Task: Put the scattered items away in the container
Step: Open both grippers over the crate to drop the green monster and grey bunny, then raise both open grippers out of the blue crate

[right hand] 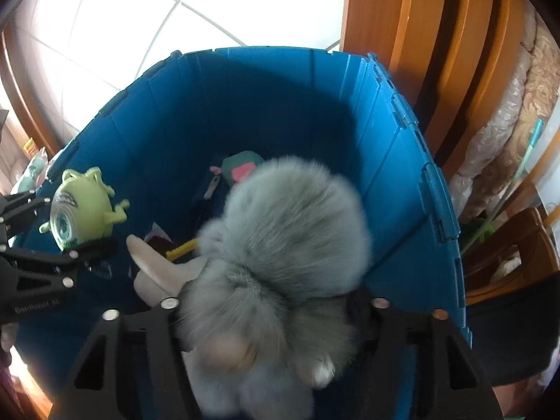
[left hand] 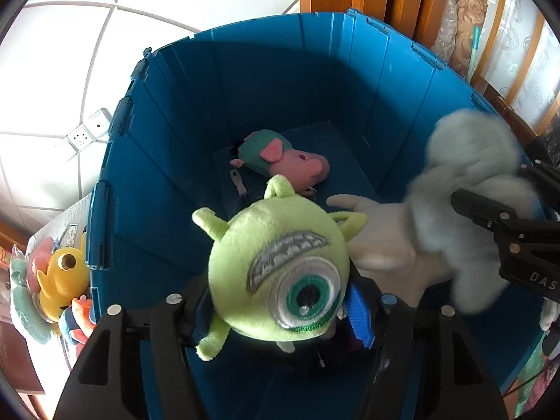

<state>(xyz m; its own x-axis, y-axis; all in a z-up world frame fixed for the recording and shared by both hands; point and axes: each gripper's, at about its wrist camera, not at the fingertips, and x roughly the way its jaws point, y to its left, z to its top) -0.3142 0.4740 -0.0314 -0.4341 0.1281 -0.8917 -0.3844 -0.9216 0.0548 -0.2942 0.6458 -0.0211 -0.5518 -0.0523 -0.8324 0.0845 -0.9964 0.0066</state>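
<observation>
The left gripper [left hand: 280,311] brackets a lime one-eyed plush [left hand: 280,273] above the blue bin [left hand: 168,147]; whether its pads press is unclear. The right gripper [right hand: 273,318] straddles a blurred grey furry plush [right hand: 280,245], contact unclear. Only the left view shows the bin's pink pig plush [left hand: 280,157] and outside toys [left hand: 59,280].

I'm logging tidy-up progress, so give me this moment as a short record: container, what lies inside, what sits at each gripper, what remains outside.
container: deep blue plastic bin
inside: pink plush pig in green top
left gripper: round green one-eyed plush monster between jaws, above bin
right gripper: fluffy grey plush animal between jaws, blurred, above bin
outside: yellow plush toy beside bin
</observation>
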